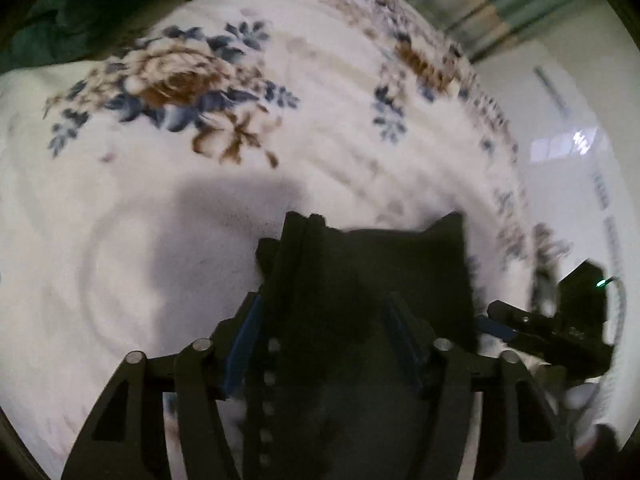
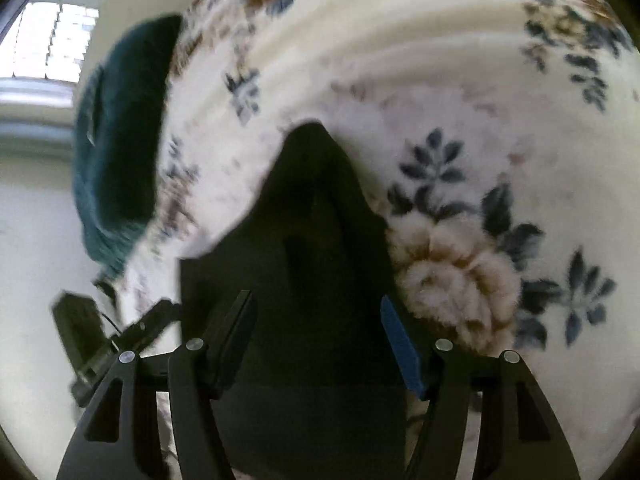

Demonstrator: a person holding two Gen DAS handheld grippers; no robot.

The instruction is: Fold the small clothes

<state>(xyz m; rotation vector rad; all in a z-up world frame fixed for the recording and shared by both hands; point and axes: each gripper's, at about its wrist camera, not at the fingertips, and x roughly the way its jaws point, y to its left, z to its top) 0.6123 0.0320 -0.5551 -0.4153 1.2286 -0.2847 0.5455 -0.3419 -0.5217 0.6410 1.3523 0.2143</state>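
A small black garment (image 1: 360,280) lies on a white fleece blanket with blue and brown flowers (image 1: 200,160). In the left wrist view my left gripper (image 1: 324,320) stands open, its blue-padded fingers on either side of the cloth. In the right wrist view the same black garment (image 2: 312,240) runs up to a point between the fingers of my right gripper (image 2: 316,324), which is open over it. The right gripper also shows at the right edge of the left wrist view (image 1: 560,320). The left gripper shows at the lower left of the right wrist view (image 2: 120,336).
A dark teal cloth (image 2: 120,140) lies at the blanket's far left edge, also at the top left of the left wrist view (image 1: 80,8). A pale floor (image 1: 580,100) and a window (image 2: 52,32) lie beyond the blanket.
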